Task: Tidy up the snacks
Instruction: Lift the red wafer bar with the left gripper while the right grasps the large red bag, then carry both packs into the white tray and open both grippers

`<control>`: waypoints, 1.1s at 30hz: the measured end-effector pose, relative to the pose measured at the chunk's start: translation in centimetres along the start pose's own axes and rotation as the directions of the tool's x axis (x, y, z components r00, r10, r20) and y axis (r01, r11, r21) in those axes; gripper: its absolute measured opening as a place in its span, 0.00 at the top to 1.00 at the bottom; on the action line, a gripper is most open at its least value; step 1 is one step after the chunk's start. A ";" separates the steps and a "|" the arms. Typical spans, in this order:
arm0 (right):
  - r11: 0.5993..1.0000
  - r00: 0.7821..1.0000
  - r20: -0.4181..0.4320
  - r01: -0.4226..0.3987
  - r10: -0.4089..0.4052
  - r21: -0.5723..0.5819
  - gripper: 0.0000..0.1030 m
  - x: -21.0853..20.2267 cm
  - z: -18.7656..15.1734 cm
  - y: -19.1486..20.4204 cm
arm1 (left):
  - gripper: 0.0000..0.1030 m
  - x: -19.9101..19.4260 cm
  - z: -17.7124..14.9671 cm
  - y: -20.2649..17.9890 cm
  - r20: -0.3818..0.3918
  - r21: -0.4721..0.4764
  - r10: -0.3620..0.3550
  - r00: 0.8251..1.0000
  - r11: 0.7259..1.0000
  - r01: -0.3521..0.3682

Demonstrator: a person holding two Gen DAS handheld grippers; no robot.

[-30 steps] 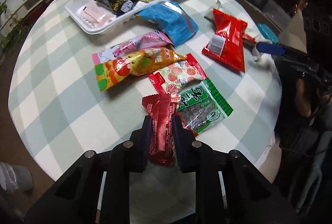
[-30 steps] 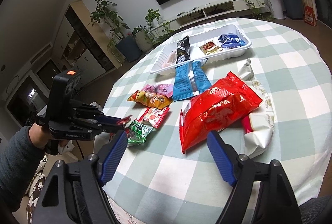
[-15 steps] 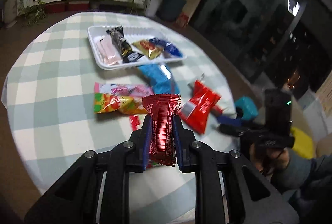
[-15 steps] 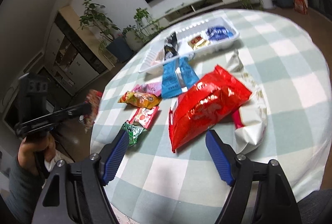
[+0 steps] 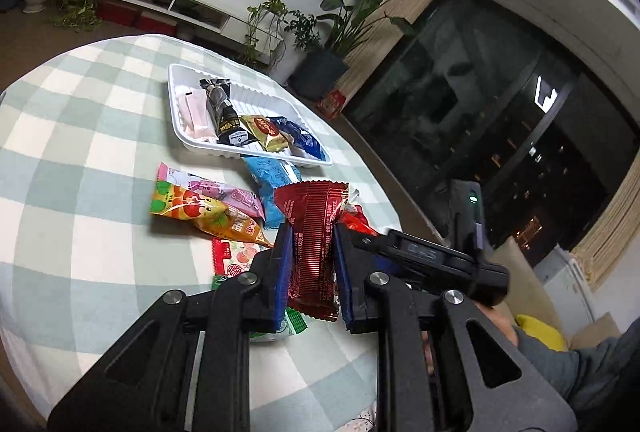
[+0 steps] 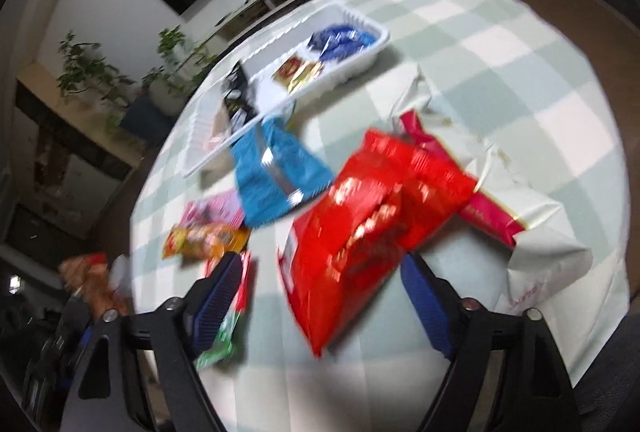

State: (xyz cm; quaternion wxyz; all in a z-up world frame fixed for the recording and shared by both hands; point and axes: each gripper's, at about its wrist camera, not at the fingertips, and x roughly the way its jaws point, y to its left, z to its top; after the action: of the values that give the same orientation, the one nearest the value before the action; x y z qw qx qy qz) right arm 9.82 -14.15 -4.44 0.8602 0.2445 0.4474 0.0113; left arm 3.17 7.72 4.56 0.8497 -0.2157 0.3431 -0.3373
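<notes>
**Snacks: one red wafer pack lifted, the rest around the white tray**

Snacks lie spread over a round table with a green-and-white checked cloth (image 5: 80,151), and the white tray (image 5: 176,115) serves as the landmark. Inside the tray sit a pink pack (image 5: 195,113), a black pack (image 5: 224,111), a gold pack (image 5: 266,131) and a dark blue pack (image 5: 302,139). Just beside the tray's near rim lies a light blue bag (image 6: 276,171); nearer the camera than that are a pink pack (image 5: 224,193) and an orange pack (image 5: 200,211), touching each other. The left gripper (image 5: 309,232) is clenched on a dark red foil pack (image 5: 310,232), held above the table, well short of the tray. The right gripper (image 6: 316,264) hovers with its jaws opening; the lower end of a big red bag (image 6: 368,224) lies between them, pads not pressing it. This bag rests partly on a white bag (image 6: 540,232), well apart from the tray.
</notes>
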 end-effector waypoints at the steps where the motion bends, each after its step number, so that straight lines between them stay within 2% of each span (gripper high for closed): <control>1: 0.999 0.999 0.012 0.034 -0.034 -0.007 0.16 0.3 0.4 0.2 | 0.82 0.0 -0.1 0.0 0.001 0.000 -0.002 1.000 1.000 0.002; 4: 0.996 0.996 0.013 0.089 -0.088 -0.009 0.16 1.5 1.1 0.3 | 0.82 0.0 -0.3 -0.3 -0.003 0.009 -0.009 1.000 1.000 0.009; 8: 0.982 0.990 0.009 0.143 -0.143 -0.121 0.29 2.5 1.0 0.9 | 0.82 0.1 -0.4 -0.2 -0.009 0.011 -0.009 1.000 1.000 0.009; 13: 0.964 0.987 0.030 0.163 -0.160 -0.209 0.38 1.9 -0.2 0.9 | 0.82 0.2 -0.6 -0.2 -0.015 0.003 -0.003 1.000 1.000 0.003; 15: 0.962 0.988 0.034 0.154 -0.151 -0.224 0.49 1.7 -0.4 1.0 | 0.82 0.4 -0.7 -0.3 -0.019 0.006 0.005 1.000 1.000 -0.005; 18: 0.963 0.990 0.038 0.140 -0.135 -0.229 0.59 1.0 -0.8 0.8 | 0.82 0.5 -0.7 -0.1 -0.019 -0.001 0.013 1.000 1.000 -0.013; 28: 0.976 0.997 0.042 0.072 -0.065 -0.206 0.64 -1.3 -1.6 -0.2 | 0.82 0.6 -0.7 0.2 -0.014 -0.015 0.009 1.000 1.000 -0.010; 33: 0.982 0.997 0.071 -0.012 0.025 -0.186 0.64 -3.5 -1.6 -0.3 | 0.82 0.6 -0.7 0.4 -0.008 -0.027 0.007 1.000 1.000 -0.007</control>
State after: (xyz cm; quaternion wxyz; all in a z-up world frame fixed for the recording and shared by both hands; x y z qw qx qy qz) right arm 6.45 -14.62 -2.70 0.8948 0.1678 0.4106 0.0520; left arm 3.19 7.47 3.56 0.8465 -0.2246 0.3518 -0.3304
